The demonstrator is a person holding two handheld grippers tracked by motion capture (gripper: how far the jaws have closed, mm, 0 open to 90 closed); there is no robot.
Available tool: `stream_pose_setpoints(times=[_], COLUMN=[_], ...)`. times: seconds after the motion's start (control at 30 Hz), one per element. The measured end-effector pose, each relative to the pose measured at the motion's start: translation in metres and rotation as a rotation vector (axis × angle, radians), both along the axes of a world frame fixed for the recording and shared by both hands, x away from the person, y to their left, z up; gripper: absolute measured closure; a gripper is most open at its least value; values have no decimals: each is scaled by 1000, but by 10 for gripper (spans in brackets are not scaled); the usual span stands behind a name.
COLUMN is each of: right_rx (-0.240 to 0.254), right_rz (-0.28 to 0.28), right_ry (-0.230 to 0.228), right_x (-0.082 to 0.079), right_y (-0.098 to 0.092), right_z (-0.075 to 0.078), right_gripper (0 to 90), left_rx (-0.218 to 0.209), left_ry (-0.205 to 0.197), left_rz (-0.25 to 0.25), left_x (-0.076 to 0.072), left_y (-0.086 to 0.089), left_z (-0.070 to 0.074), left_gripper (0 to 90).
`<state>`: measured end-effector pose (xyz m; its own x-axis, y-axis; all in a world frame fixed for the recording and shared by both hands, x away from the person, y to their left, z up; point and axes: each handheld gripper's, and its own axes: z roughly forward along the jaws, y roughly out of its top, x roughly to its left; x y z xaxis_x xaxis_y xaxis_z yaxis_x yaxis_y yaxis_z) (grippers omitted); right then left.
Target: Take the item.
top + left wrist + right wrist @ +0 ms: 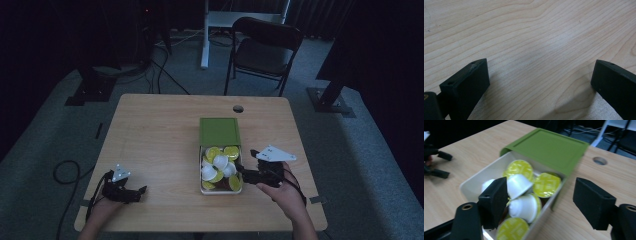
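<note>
White and yellow-green capsules [524, 192] already crowd the half-open green box [549, 147]; my right gripper [541, 202] hangs partly open and empty beside it, left gripper [539, 85] idle, wide open.

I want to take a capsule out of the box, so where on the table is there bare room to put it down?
The widest bare stretch lies between the left tongs and the box, running up to the table's far edge. A smaller patch lies right of the green lid, below the cable hole. It is crowded at the box's right wall, where the right tongs sit.
</note>
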<state>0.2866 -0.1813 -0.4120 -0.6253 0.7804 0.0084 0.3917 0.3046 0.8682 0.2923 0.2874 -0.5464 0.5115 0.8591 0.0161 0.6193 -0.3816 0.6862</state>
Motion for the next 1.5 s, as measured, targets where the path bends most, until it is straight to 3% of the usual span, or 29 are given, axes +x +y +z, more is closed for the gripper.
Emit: stream_pose_setpoints(times=[0.27, 0.5, 0.97, 1.07, 1.27, 1.5], right_rx=[-15, 10, 24, 51, 24, 29], right_rz=[28, 8, -127, -151, -206, -214], right_ry=[25, 55, 73, 104, 107, 121], right_x=[3, 6, 11, 13, 13, 13], right_y=[21, 34, 60, 63, 67, 73], right_z=[-5, -11, -29, -32, -36, -41], right_gripper=[299, 305, 305, 317, 338, 338], left_rx=[0, 0, -1, 0, 0, 0], left_ry=[0, 0, -1, -1, 0, 0], left_rz=[0, 0, 1, 1, -1, -1], left_x=[0, 0, 0, 0, 0, 0], left_y=[0, 0, 0, 0, 0, 0], left_z=[0, 0, 0, 0, 0, 0], left_gripper=[18, 18, 18, 18, 18, 18])
